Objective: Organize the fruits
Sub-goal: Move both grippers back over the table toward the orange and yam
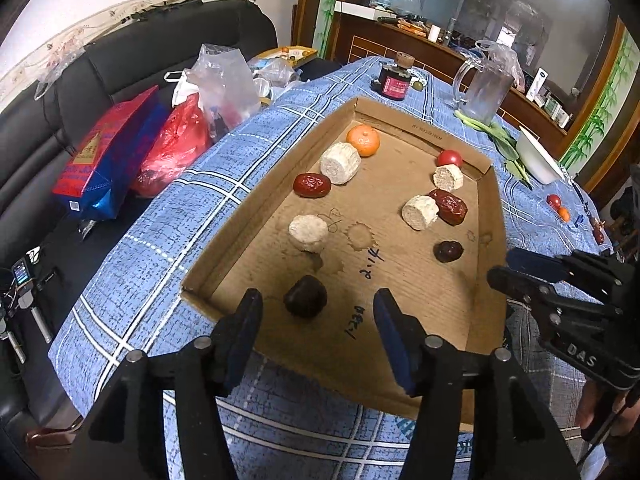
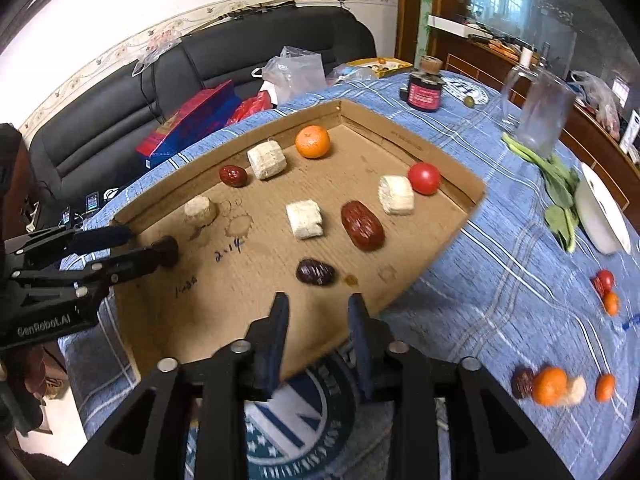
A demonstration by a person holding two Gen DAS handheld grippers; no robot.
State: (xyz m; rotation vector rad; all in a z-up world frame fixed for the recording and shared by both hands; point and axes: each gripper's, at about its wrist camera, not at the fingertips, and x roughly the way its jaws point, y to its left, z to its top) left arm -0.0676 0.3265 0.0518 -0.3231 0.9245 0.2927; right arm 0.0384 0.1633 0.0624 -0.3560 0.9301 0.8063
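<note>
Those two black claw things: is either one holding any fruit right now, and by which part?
No. The left gripper has its jaws open either side of a dark date lying in the cardboard tray, not pressing it. The right gripper is open and empty.

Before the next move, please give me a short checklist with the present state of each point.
1. Left claw empty: ok, jaws apart, the dark date lies free on the tray.
2. Right claw empty: ok, nothing between the jaws.
3. Two sets in the tray complete: cannot tell.
4. Fruit left on the cloth: not ok, an orange and others lie outside.
5. Tray flat on the cloth: ok.
</note>
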